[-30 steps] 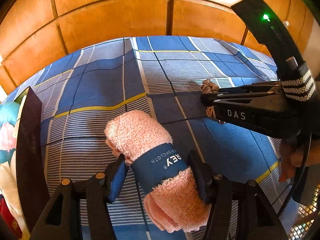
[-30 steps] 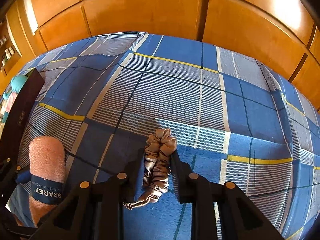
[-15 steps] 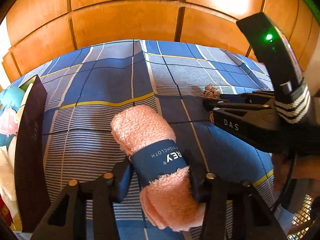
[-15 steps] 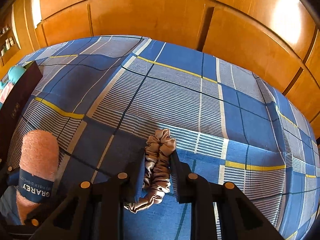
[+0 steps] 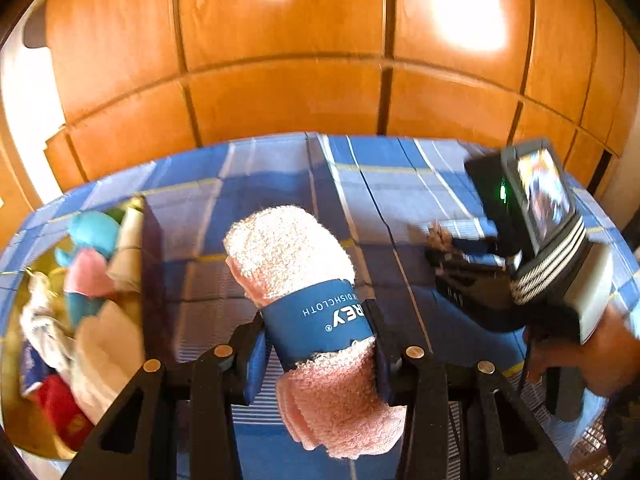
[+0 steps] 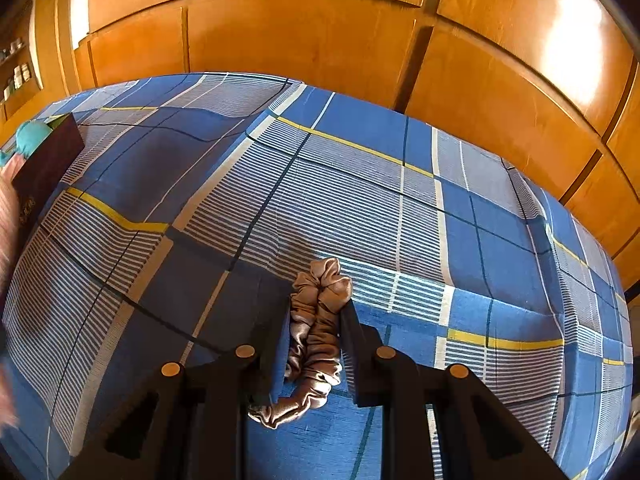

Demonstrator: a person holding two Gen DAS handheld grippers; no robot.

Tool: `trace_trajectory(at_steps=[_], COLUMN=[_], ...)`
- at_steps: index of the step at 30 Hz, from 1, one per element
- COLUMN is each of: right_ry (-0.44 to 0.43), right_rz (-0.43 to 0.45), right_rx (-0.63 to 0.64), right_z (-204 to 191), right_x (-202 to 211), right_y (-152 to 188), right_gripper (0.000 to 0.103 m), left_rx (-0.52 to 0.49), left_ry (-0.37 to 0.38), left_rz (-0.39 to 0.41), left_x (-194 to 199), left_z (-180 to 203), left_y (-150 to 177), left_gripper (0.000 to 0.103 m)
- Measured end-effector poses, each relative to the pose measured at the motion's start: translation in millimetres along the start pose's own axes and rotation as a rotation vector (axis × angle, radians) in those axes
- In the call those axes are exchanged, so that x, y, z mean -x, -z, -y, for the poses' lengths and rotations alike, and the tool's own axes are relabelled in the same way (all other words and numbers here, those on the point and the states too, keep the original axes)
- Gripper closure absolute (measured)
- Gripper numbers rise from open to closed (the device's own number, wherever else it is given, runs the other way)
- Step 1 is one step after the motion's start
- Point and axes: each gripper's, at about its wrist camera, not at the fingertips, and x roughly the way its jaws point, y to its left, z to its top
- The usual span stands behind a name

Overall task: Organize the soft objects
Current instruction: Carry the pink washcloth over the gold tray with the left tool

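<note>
My left gripper [image 5: 318, 324] is shut on a rolled pink dishcloth [image 5: 292, 252] with a blue paper band, held above the blue checked bedspread [image 5: 360, 184]. To its left stands a dark box [image 5: 152, 264] holding several soft items [image 5: 92, 280]. My right gripper [image 6: 314, 316] is shut on a taupe satin scrunchie [image 6: 316, 320], held above the bedspread [image 6: 360, 200]. The right gripper also shows in the left wrist view [image 5: 436, 248], to the right of the dishcloth. The dark box shows in the right wrist view [image 6: 44, 168] at the far left.
Wooden wardrobe panels [image 5: 280, 80] rise behind the bed. The bedspread stretches wide to the right in the right wrist view. A shelf with small bottles [image 6: 16, 76] is at the far left edge.
My left gripper has lifted and swung left with the dishcloth, bringing the box's contents into view. My right gripper has risen with the scrunchie still in it.
</note>
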Motion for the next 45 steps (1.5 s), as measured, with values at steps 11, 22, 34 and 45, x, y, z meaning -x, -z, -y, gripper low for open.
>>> trace_trajectory(at_steps=[11, 22, 34, 45], right_ry=[0.017, 0.045, 0.056, 0.058], right_rz=[0.002, 0.006, 0.007, 0.009], right_rx=[0.014, 0.039, 0.044, 0.047], right_z=[-4.3, -9.3, -10.5, -10.8], right_x=[0.8, 2.6, 3.7, 3.9], right_y=[0.5, 1.7, 2.2, 2.5], right_gripper=[0.081, 0.082, 0.082, 0.082], left_rx=[0.077, 0.16, 0.229, 0.269], left_ry=[-0.09, -0.187, -0.262, -0.33], left_rz=[0.095, 0.118, 0.111, 0.089], left_x=[38.4, 56.9, 67.5, 73.4], left_z=[-43.2, -89.3, -131.8, -166.6], left_y=[-10.6, -1.5, 13.7, 29.8], left_gripper=[0.06, 0.06, 0.06, 0.06])
